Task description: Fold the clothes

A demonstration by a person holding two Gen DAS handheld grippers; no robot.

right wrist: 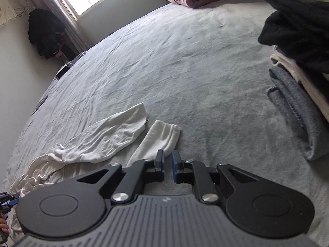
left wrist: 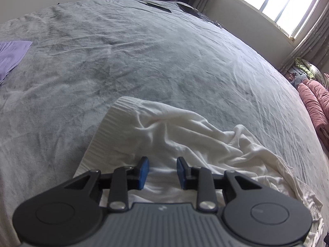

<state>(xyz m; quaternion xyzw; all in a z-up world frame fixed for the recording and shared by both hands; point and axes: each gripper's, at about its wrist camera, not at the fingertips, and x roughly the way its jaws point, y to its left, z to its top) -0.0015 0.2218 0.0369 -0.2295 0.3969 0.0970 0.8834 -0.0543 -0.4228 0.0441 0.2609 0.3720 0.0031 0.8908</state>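
**White top half-spread on the grey bed, both grippers low over it**

The left wrist view alone catches a purple cloth (left wrist: 12, 55) out at 9 o'clock. Only the right wrist view shows the stacked dark clothes (right wrist: 298, 51) at 2 o'clock, plus both sleeves of the white garment (right wrist: 98, 140) lying on the bedspread (right wrist: 185, 61).

The left gripper (left wrist: 162, 171) tilts down over the garment's body, jaws a moderate gap apart, cloth under them but not pinched. The right gripper (right wrist: 167, 167) angles down beside the shorter sleeve, jaws a narrow slit, nothing between them.
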